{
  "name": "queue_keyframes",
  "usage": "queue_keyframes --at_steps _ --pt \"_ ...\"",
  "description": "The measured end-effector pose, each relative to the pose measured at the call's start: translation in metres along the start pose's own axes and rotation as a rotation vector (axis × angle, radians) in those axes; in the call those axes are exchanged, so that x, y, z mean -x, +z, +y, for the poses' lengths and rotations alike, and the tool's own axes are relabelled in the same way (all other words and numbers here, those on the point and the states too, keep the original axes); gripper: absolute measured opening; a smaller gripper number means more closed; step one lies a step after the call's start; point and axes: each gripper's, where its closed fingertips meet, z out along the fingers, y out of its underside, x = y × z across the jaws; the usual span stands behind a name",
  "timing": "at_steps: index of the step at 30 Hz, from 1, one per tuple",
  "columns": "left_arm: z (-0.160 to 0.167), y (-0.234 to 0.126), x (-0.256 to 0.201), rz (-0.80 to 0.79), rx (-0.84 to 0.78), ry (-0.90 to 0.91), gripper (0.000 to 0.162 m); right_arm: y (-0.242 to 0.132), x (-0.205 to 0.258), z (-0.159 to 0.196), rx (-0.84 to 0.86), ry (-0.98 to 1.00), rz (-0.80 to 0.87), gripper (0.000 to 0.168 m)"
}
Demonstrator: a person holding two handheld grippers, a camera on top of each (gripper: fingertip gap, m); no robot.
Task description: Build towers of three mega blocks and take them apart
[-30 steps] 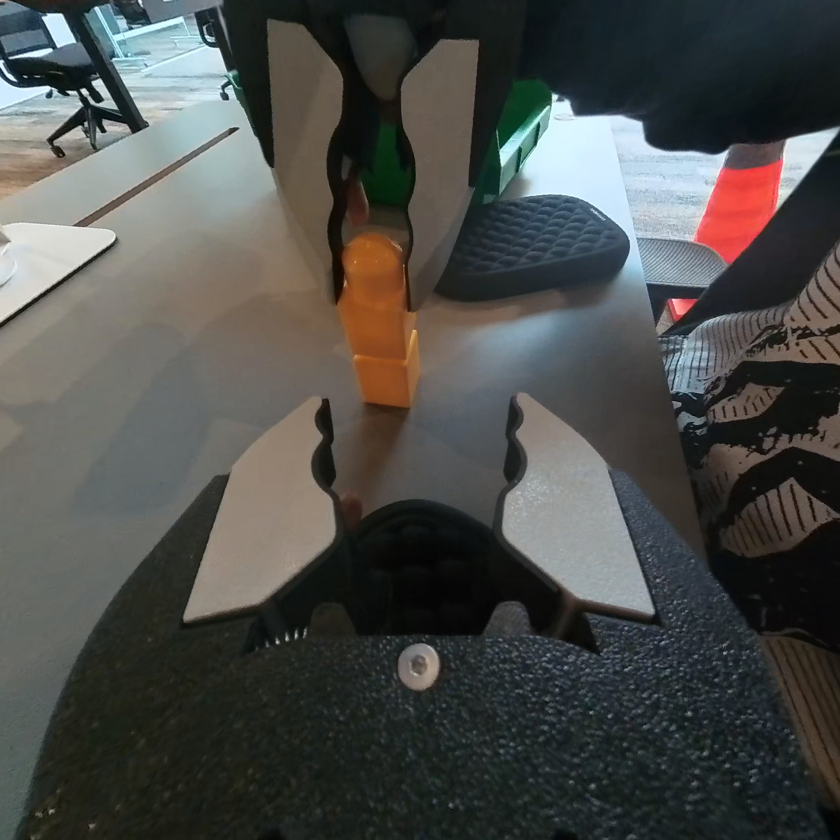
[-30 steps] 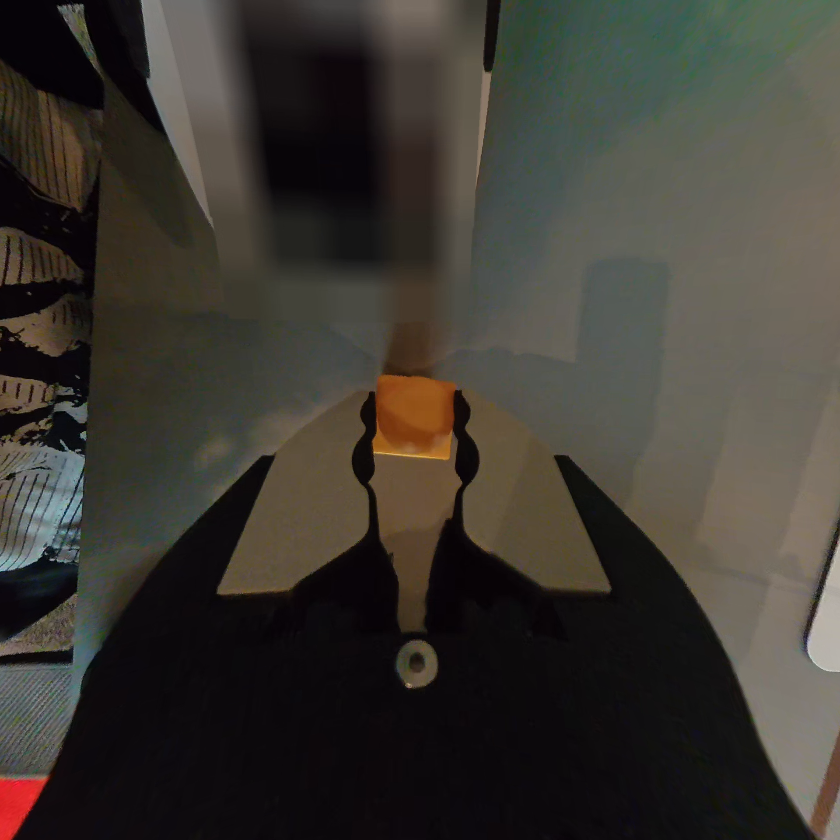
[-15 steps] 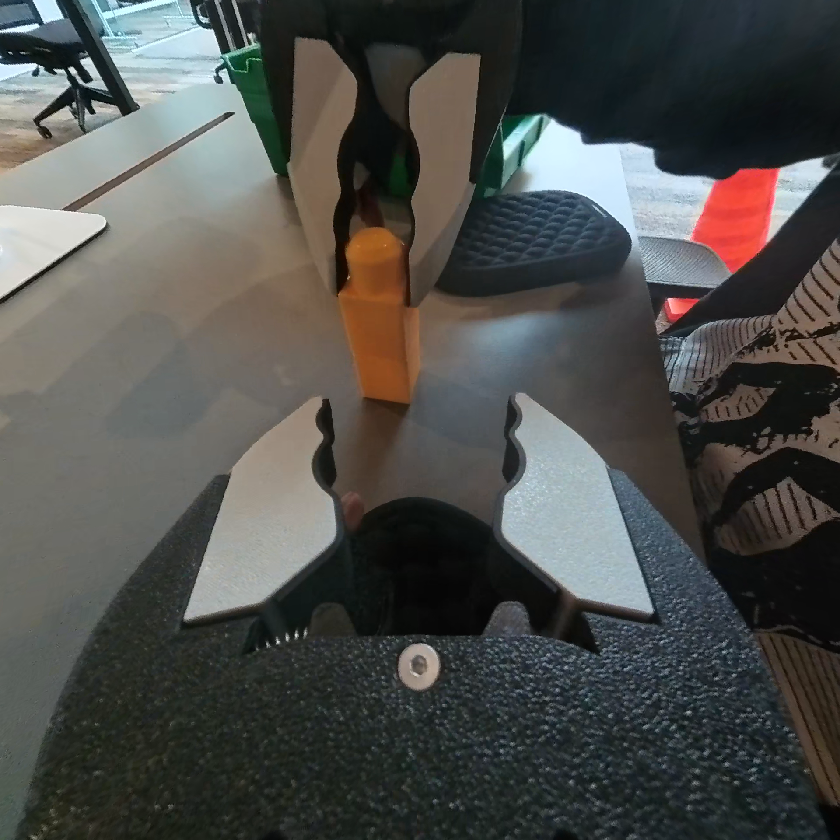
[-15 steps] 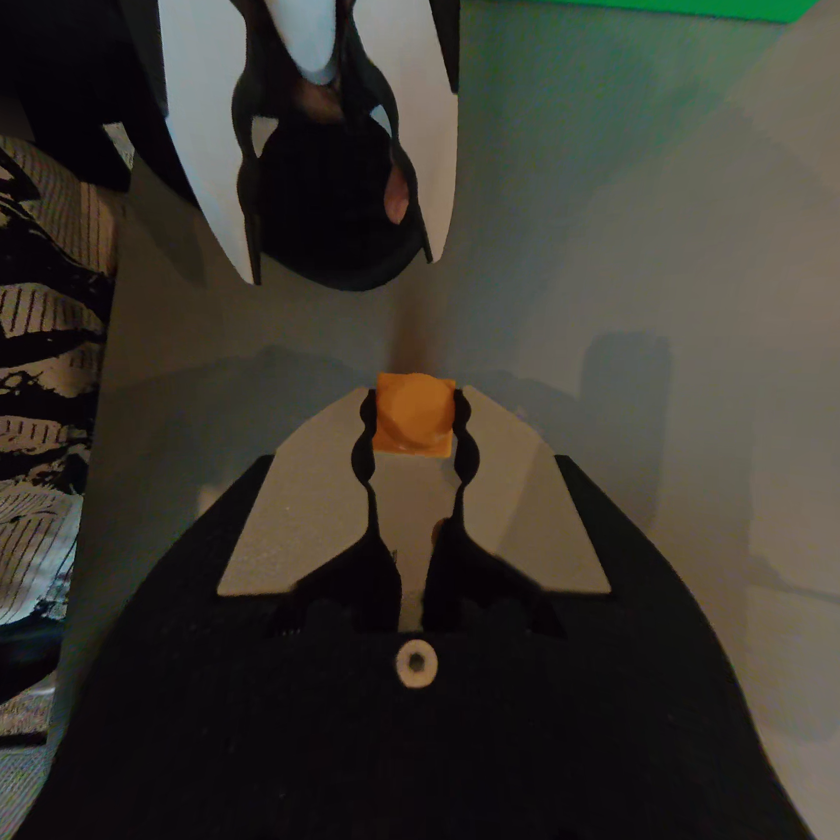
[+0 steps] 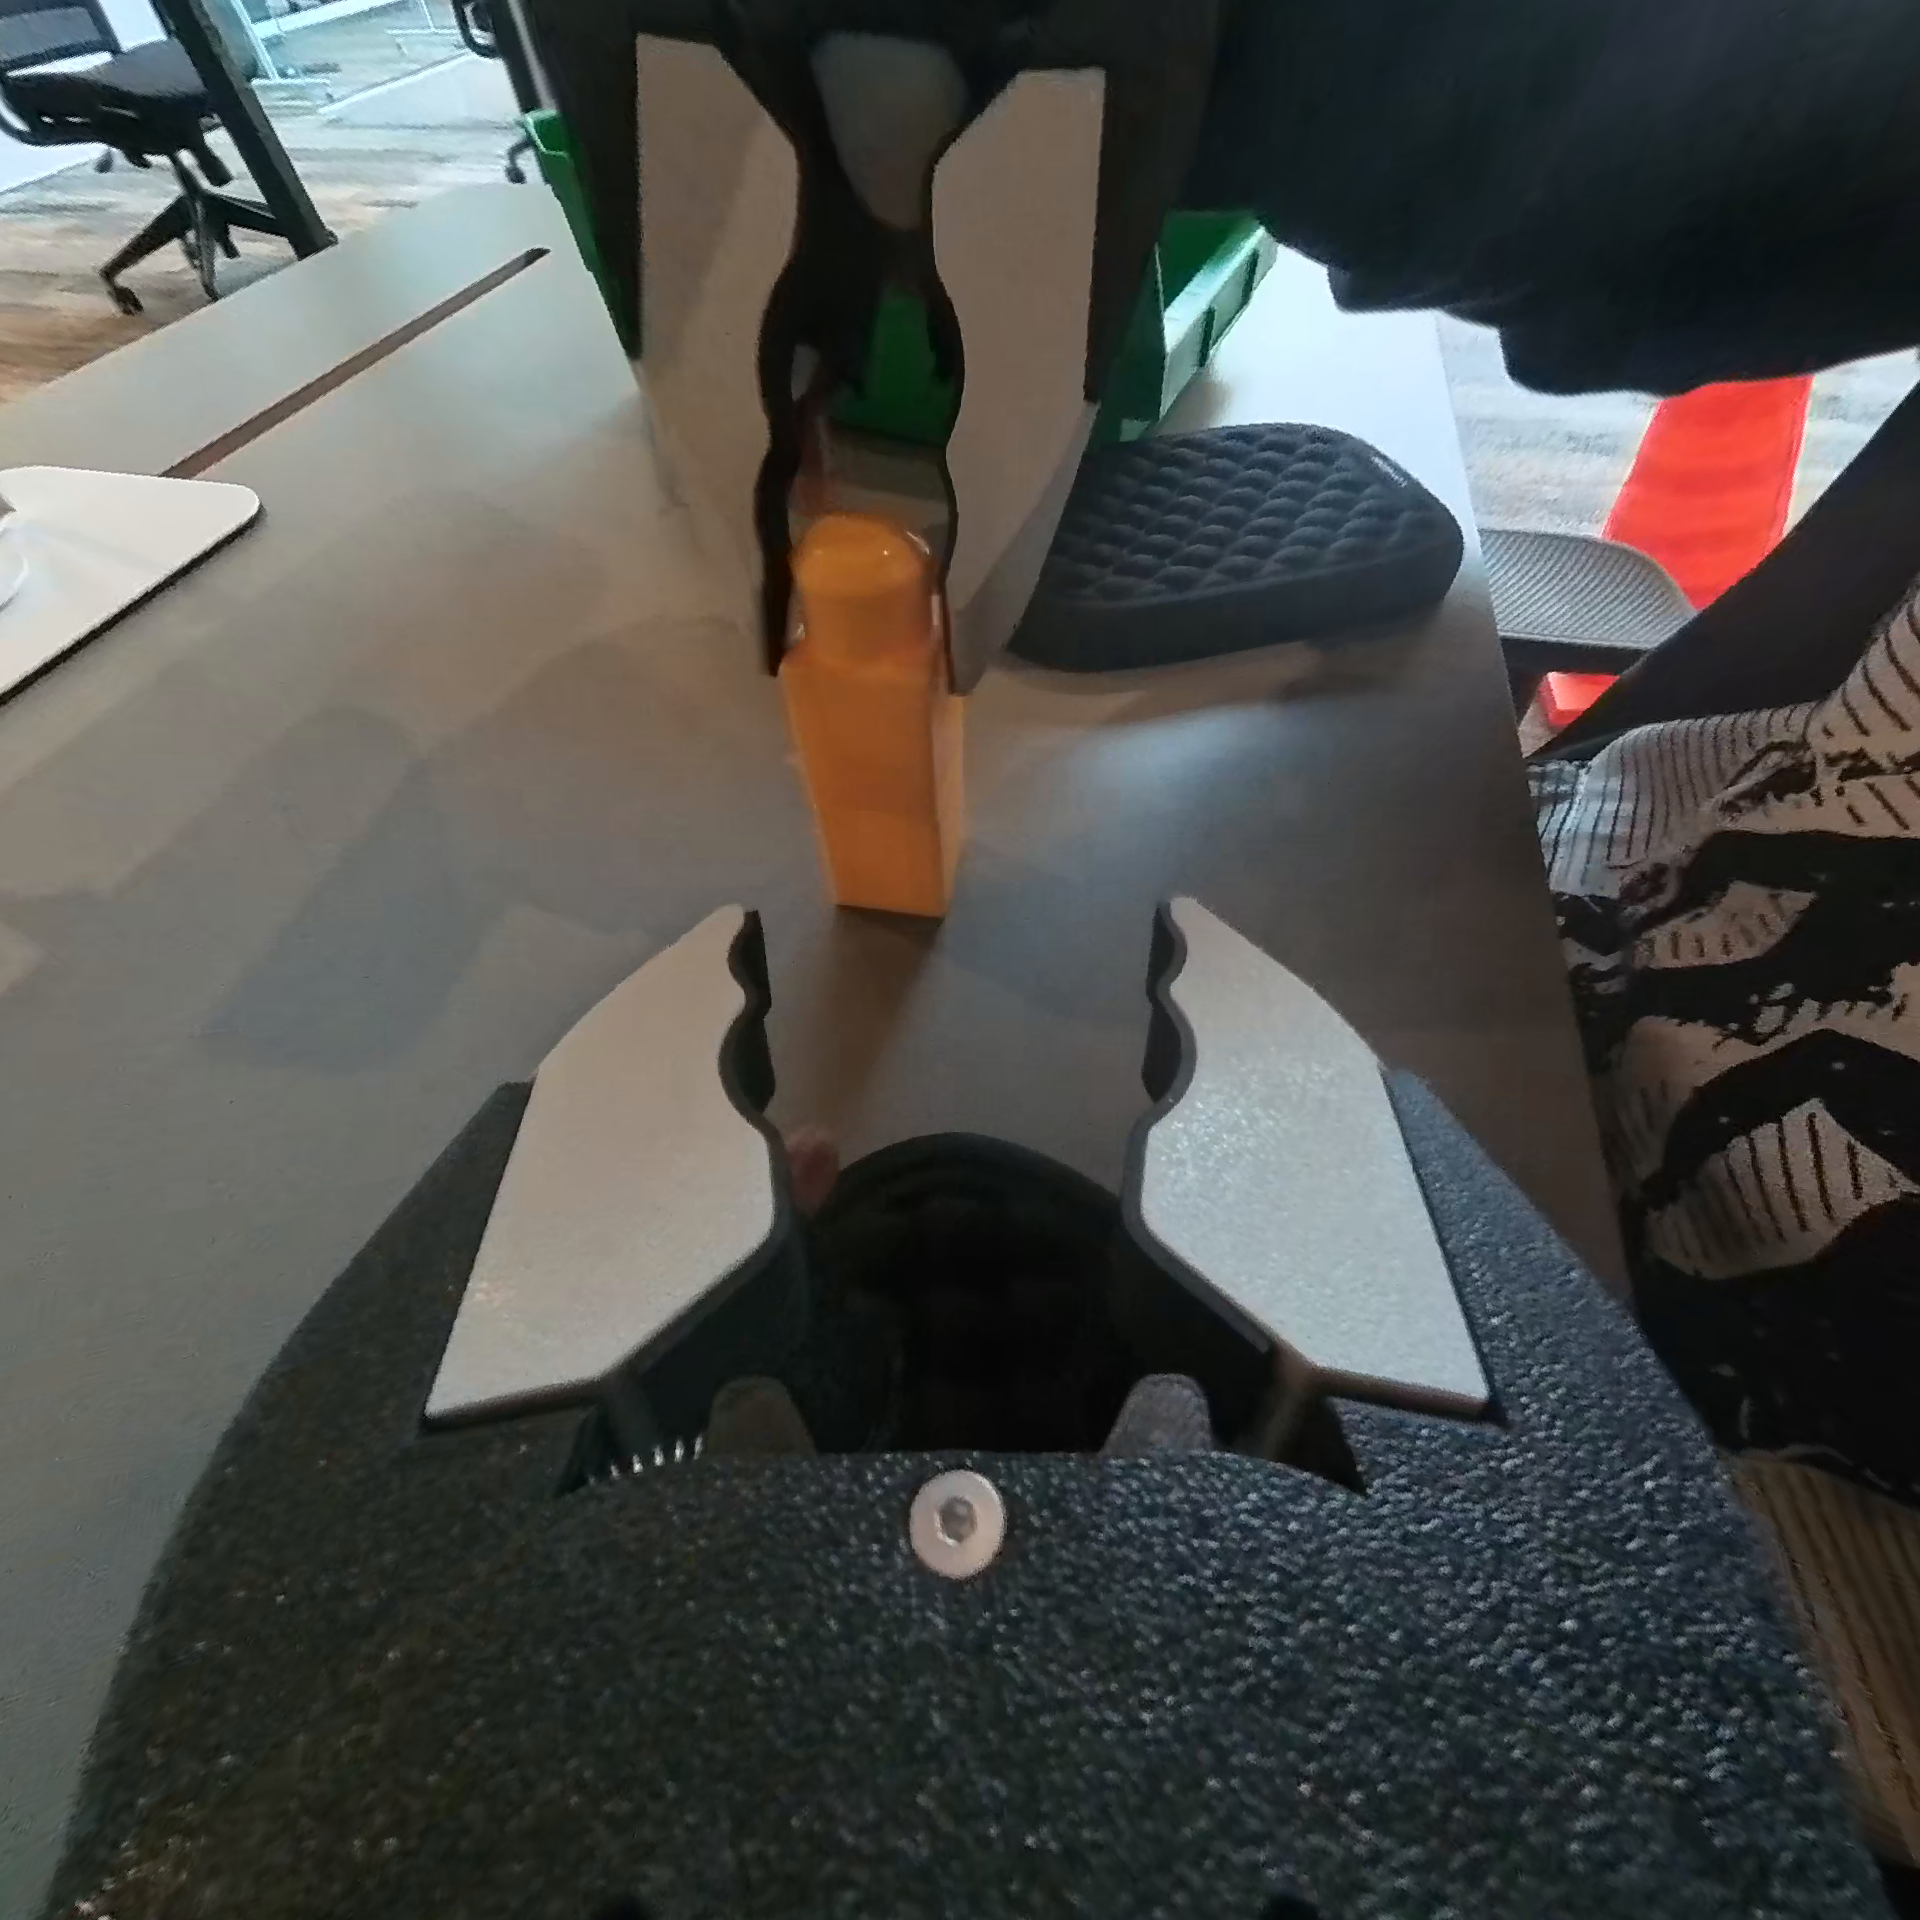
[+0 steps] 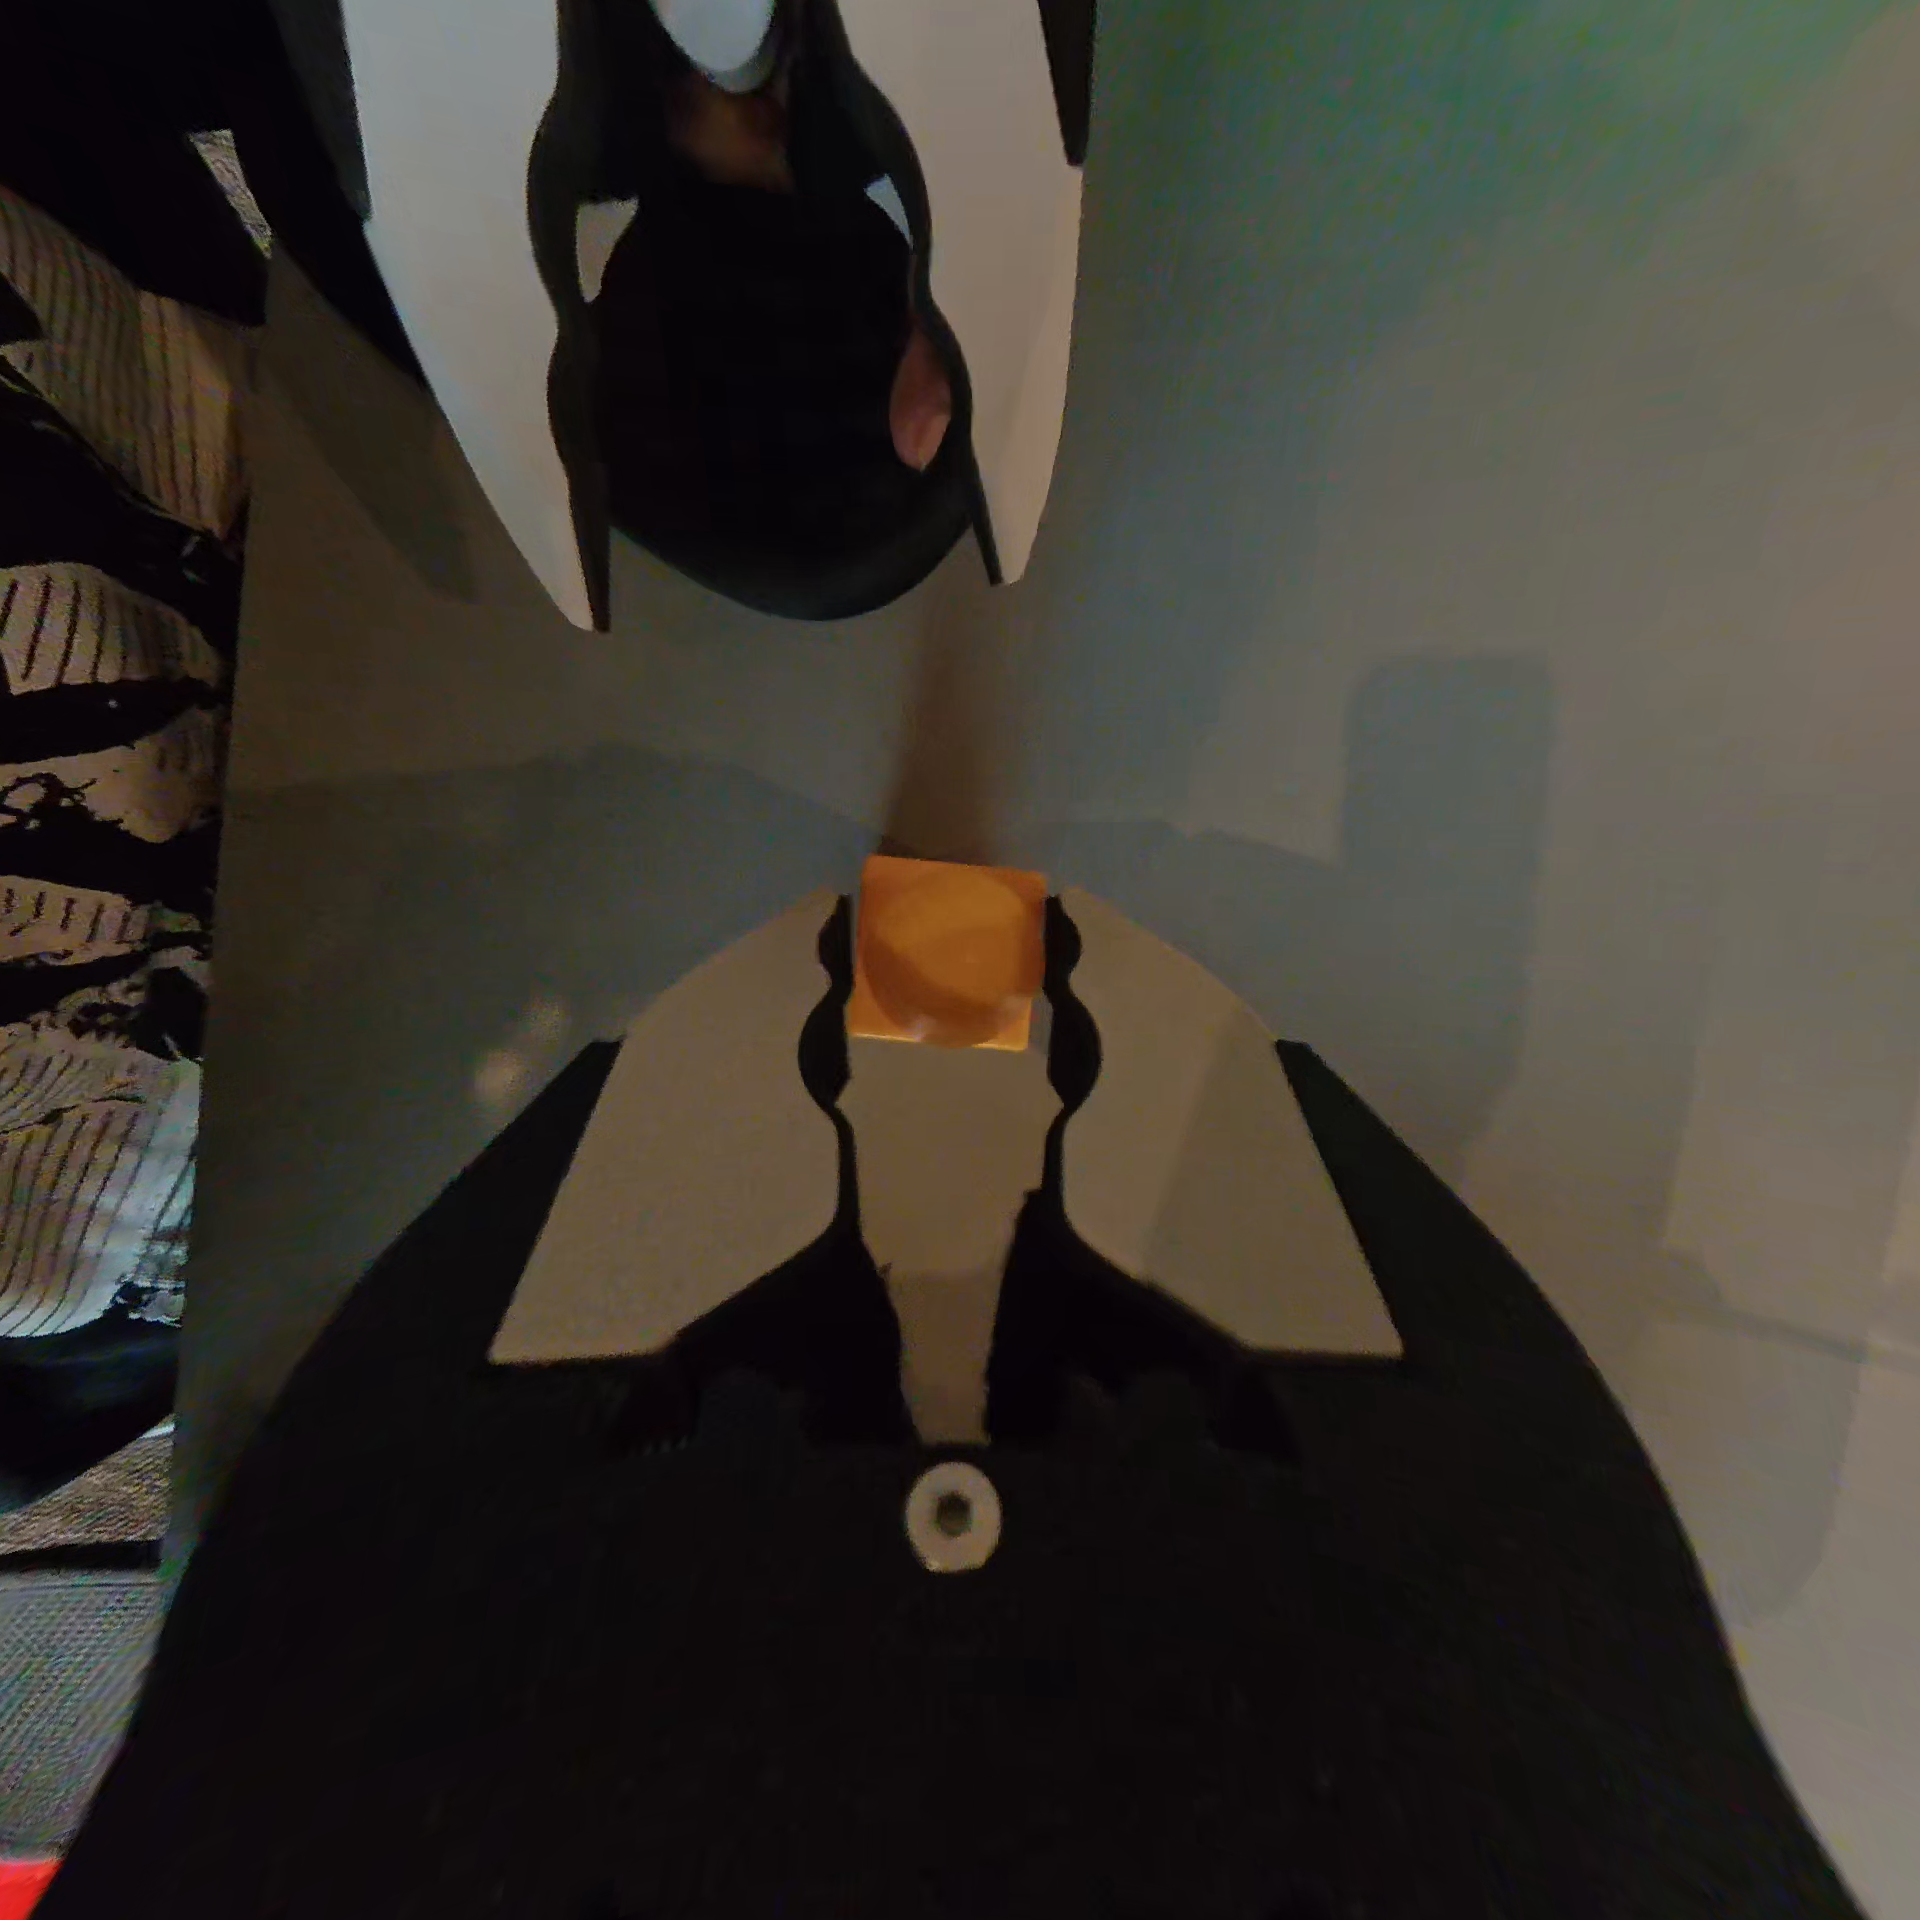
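An orange tower [image 5: 883, 790] of two stacked mega blocks stands upright on the grey table [image 5: 416, 831]. My right gripper [image 5: 868, 634] comes down from above and is shut on the top block, its fingertips flanking the stud. In the right wrist view I look straight down on that block [image 6: 945, 961], held between the right gripper's [image 6: 948, 914] tips. My left gripper [image 5: 958, 914] is open and empty, low over the table just in front of the tower's base. It also shows in the right wrist view [image 6: 800, 603], open.
A green bin [image 5: 1195, 312] stands behind the tower, with a black mesh pad [image 5: 1226, 551] to its right. A white flat base [image 5: 104, 551] lies at the left. The table's right edge runs beside a person's patterned clothing [image 5: 1745, 935]. An orange cone [image 5: 1714, 468] stands beyond. One gripper's finger ends stand about 6 cm off the other's.
The top block, offset and slightly raised a second ago, now sits flush on the lower one. The right gripper stays shut on it. The left gripper stays open in front.
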Motion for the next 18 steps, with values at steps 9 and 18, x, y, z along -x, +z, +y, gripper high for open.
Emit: queue_keyframes --at_steps 9,18 --pt "0.001 0.001 -0.001 -0.021 0.008 0.032 0.07 -0.035 -0.019 -0.024 -0.171 0.07 0.159 0.076" --pt "-0.008 -0.007 0.007 -0.081 -0.068 0.018 0.063 -0.069 -0.005 -0.015 -0.594 0.236 0.443 0.071"
